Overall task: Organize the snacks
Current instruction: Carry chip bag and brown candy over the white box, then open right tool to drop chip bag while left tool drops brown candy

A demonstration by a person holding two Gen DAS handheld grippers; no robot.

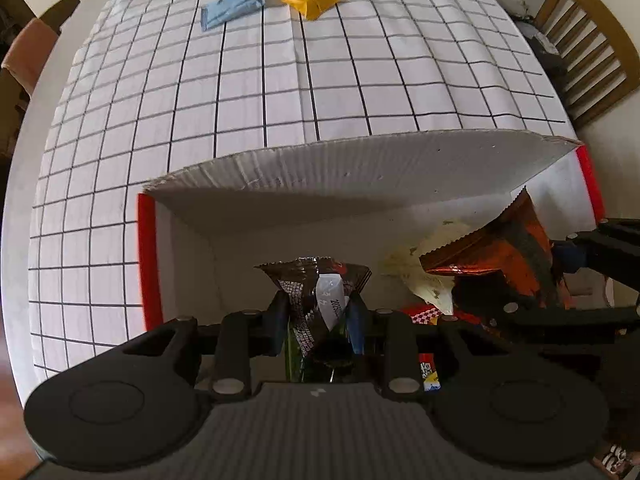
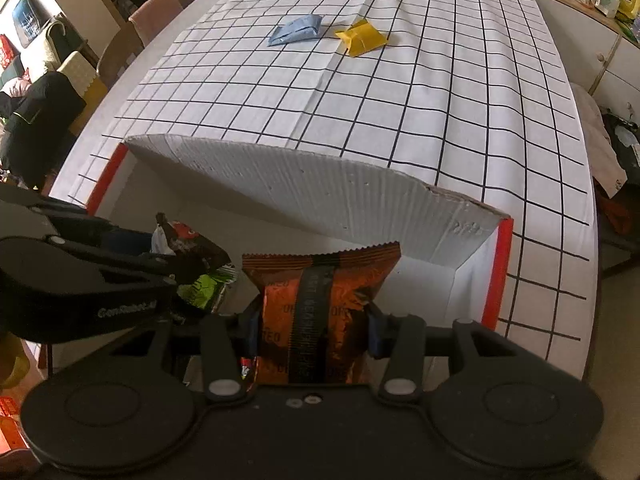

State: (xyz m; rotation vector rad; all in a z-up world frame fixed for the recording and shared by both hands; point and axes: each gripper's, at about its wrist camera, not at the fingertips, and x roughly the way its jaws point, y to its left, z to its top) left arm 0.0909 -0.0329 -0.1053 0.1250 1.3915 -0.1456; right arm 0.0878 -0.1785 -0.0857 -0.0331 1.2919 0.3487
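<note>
Left hand-held gripper (image 1: 318, 312) pinching dark snack packet (image 1: 316, 292); right hand-held gripper (image 2: 312, 320) pinching orange snack packet (image 2: 320, 304), both over box (image 2: 502, 276).

Matte black plastic grippers: round discs, silver pivot pins, ribbed housing, blue-padded fingers (image 1: 357, 320), white lettering on left gripper (image 2: 132, 264).

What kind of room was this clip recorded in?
Most likely a home dining room: a long table under a grid-patterned tablecloth, a wooden dining chair beside it, and a cluttered sideboard along the wall.
</note>
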